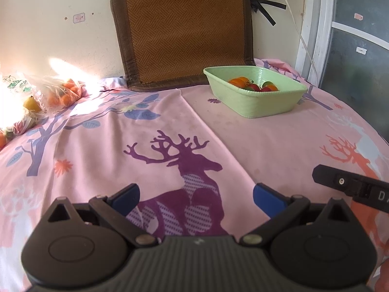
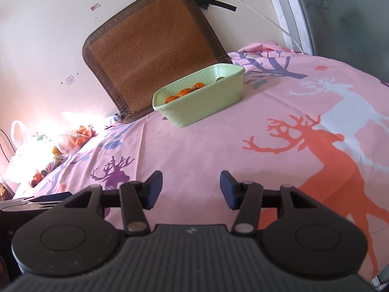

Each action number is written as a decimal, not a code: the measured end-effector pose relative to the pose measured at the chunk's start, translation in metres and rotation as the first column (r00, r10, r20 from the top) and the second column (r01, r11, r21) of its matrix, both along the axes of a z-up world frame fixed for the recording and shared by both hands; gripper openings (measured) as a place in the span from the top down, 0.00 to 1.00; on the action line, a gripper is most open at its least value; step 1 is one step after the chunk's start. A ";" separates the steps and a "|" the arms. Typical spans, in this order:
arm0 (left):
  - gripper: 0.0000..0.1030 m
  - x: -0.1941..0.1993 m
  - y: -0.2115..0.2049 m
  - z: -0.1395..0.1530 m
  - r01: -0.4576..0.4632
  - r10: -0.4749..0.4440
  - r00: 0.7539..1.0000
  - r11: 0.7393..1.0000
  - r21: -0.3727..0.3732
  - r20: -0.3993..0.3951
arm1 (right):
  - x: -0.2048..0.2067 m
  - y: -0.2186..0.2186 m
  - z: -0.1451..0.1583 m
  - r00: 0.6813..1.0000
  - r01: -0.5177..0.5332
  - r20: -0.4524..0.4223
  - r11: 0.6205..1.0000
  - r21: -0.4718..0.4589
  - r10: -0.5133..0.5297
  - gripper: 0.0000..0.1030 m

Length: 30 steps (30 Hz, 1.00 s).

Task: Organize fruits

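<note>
A light green basket (image 1: 257, 104) stands at the back right of the pink deer-print cloth (image 1: 145, 131); it holds several oranges (image 1: 237, 82) and red and green fruits (image 1: 266, 87). It also shows in the right wrist view (image 2: 206, 107) with oranges (image 2: 184, 92) inside. Clear plastic bags with oranges (image 1: 64, 92) and a yellow fruit (image 1: 31, 104) lie at the far left in glare, also in the right wrist view (image 2: 77, 138). My left gripper (image 1: 195, 198) is open and empty above the cloth. My right gripper (image 2: 190, 189) is open and empty; part of it shows in the left wrist view (image 1: 350, 185).
A brown woven mat (image 1: 182, 31) leans on the wall behind the basket. A white cable (image 1: 294, 22) hangs from a wall socket beside a door frame at right. The cloth (image 2: 218, 150) stretches between grippers and basket.
</note>
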State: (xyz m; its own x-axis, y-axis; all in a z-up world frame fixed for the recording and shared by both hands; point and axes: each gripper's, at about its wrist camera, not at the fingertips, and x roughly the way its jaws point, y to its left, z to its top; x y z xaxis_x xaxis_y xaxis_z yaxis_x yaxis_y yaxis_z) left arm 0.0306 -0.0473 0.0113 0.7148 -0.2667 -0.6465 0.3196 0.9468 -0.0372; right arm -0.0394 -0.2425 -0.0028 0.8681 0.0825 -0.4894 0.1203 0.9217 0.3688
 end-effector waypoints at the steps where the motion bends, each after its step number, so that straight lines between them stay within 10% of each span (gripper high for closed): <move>1: 0.00 0.000 0.000 -0.001 -0.001 0.001 1.000 1.000 0.000 -0.001 | 0.000 0.001 -0.001 1.000 -0.001 -0.004 1.000 0.000 0.001 0.47; 30: 0.00 -0.003 0.001 -0.003 0.016 -0.017 1.000 0.999 -0.028 -0.015 | 0.001 -0.001 -0.006 1.000 0.015 -0.019 1.000 0.022 -0.015 0.43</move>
State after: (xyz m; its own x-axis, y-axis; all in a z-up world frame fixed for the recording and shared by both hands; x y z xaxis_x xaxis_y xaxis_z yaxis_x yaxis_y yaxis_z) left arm 0.0280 -0.0468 0.0081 0.7005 -0.2963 -0.6492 0.3342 0.9400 -0.0685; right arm -0.0383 -0.2435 -0.0084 0.8600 0.0804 -0.5039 0.1412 0.9115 0.3864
